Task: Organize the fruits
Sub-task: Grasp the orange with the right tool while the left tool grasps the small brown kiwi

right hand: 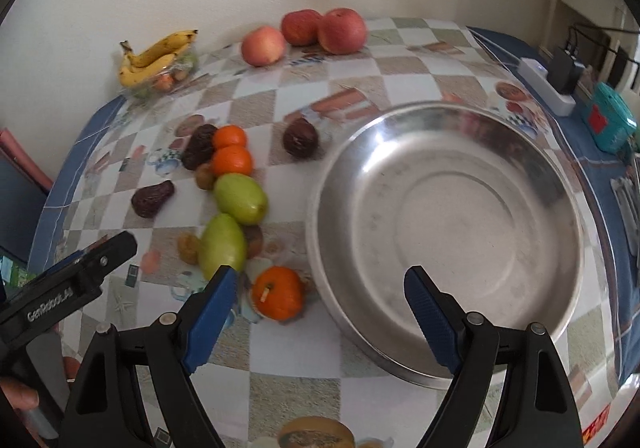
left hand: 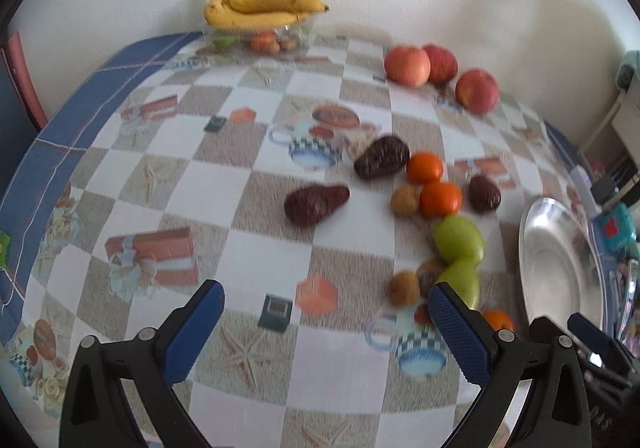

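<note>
Crowding the bowl (right hand: 448, 236) — loose fruit (right hand: 239, 198)

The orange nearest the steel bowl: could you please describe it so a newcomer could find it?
Start at the steel bowl. Beside its left rim lies one orange, apart from the two oranges farther back. It alone shows a pale stem.

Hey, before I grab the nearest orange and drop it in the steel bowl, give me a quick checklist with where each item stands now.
1. Right hand-held gripper open: ok.
2. Left hand-held gripper open and empty: ok.
3. Orange free, not under other fruit: ok.
4. Orange between the right fingers: not ok, it sits just left of centre.
5. Bowl empty, room to drop: ok.
6. Green pear clear of the left finger: cannot tell, very close.
</note>
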Motion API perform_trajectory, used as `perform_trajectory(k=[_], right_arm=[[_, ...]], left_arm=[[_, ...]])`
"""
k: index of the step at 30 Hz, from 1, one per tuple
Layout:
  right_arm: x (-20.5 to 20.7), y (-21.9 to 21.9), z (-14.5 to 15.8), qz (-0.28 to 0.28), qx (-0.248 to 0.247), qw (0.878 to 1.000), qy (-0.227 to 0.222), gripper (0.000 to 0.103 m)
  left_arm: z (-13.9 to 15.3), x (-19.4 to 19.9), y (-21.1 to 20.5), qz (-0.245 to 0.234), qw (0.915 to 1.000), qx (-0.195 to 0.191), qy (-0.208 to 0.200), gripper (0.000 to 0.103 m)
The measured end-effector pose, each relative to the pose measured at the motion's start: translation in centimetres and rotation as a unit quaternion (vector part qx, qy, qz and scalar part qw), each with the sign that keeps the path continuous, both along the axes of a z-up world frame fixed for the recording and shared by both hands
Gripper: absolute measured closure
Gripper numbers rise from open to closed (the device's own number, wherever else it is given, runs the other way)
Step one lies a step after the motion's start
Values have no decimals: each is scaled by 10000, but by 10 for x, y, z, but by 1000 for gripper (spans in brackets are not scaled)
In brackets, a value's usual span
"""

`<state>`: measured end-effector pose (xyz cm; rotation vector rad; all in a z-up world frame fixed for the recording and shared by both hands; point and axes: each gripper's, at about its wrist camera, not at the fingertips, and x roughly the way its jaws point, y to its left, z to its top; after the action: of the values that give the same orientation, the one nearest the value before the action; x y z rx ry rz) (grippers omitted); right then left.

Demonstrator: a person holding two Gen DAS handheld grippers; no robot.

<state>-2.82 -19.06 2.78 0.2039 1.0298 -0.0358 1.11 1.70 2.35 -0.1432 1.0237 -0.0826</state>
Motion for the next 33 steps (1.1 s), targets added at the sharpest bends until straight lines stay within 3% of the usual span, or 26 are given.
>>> perform_trajectory(k=[4,9,14,16,21,27,30,33], right_arm=[[5,8,-2,181,158,9997,-11,37],[11,13,-11,353,474,9982,141,46],[13,19,-14,440,450,9978,189,49],[12,21,-14,520,630,9964,206,56],[15,24,-21,568,564,9961,365,56],[16,27,-24,552,220,9973,441,57],[15,26,-25,555,174,9973,457,58],[15,29,-25,591,78,9971,469,58]], left_arm=[[-1,9,6,43,9995,-302,119,0],[-13,18,1,85,9964,-592,598,0],[-21,22,-10,-89,9945,-694,781,7],[-24,26,-12,-111,9933,-742,882,17],[-33,31,-15,-147,9897,-921,1086,25],[-42,33,-24,-291,9857,-1057,1283,50],[-42,33,-28,-360,9858,-1031,1272,55],[-45,33,-32,-457,9840,-1084,1341,73]])
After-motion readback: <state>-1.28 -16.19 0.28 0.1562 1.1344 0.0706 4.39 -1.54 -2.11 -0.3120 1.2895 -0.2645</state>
